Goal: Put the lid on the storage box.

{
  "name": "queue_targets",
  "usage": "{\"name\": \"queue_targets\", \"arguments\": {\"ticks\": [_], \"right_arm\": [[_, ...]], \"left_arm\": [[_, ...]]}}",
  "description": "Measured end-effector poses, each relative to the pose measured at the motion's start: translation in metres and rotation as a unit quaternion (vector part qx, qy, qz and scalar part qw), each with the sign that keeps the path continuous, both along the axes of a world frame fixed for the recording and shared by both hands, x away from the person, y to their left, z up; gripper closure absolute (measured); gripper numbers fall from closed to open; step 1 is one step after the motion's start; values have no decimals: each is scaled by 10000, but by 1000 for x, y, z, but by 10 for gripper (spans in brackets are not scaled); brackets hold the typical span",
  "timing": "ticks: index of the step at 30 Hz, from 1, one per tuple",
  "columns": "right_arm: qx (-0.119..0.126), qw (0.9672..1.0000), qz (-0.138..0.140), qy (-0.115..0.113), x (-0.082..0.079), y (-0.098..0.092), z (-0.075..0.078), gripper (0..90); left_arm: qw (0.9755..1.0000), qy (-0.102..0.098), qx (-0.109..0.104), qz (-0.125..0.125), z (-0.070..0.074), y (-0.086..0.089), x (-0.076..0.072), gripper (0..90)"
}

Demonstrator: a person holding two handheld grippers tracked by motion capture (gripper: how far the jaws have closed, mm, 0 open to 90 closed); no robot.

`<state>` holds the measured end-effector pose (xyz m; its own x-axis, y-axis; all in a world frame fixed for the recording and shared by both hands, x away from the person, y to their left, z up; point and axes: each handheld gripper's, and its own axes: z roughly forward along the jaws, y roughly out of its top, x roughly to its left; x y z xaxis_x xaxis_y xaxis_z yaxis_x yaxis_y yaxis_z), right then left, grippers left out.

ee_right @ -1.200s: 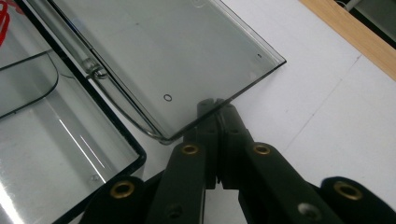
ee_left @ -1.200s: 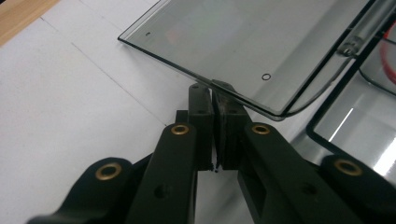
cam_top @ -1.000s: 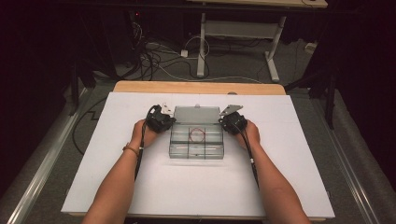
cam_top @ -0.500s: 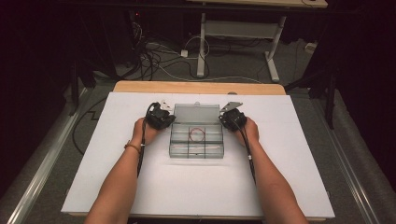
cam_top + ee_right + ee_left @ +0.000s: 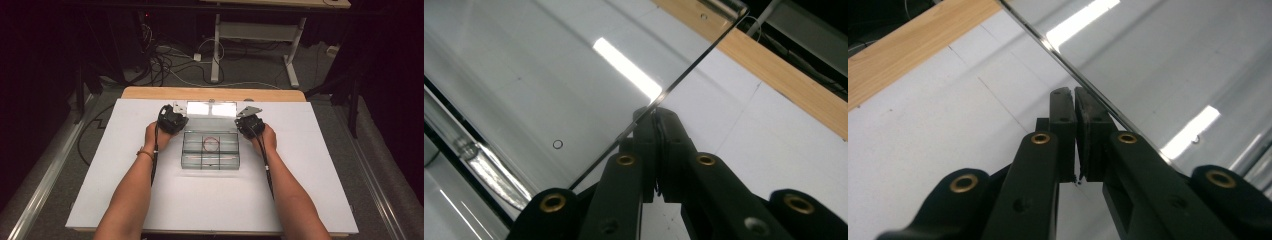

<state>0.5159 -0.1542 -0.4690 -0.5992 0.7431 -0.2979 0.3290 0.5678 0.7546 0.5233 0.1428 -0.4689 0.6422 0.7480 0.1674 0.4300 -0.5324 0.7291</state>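
In the middle of the frame a clear compartment box [image 5: 210, 150] lies on the white desk [image 5: 125, 200], a red ring [image 5: 211, 144] inside. Just beyond it, the left tongs [image 5: 176, 119] and right tongs [image 5: 248, 122] — both pressed together — stand at the edges of the raised clear lid [image 5: 211, 108], touching it.

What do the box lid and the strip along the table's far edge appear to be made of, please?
The box lid looks like clear, glossy hard plastic, perhaps acrylic: the white surface shows through it and lamp reflections streak it. The far strip looks like light wood or a wood-look laminate, matte, with faint grain.
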Motion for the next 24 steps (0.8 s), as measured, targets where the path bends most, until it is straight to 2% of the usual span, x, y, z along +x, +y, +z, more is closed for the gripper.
{"name": "queue_targets", "arguments": {"ticks": [3, 5, 9, 15, 20, 24], "right_arm": [[56, 10000, -32, -60, -1, 0, 2, 891], [70, 9999, -52, -106, -2, 0, 4, 891], [229, 9994, -70, -234, -4, -2, 8, 891], [338, 9987, -120, -376, -6, -3, 14, 891], [453, 9979, -122, -451, -8, -3, 19, 891], [429, 9976, -149, -531, -10, -2, 23, 891]], "left_arm": [[10000, -84, -21, 30, 3, -1, -1, 850], [9999, -79, -108, 24, 5, 0, -1, 850], [9998, -134, -149, 40, 10, 0, -1, 849], [9996, -264, -125, 54, 15, -1, -2, 849], [9991, -375, -197, 55, 22, -1, -4, 850], [9988, -450, -171, 68, 27, -2, -6, 849]]}}
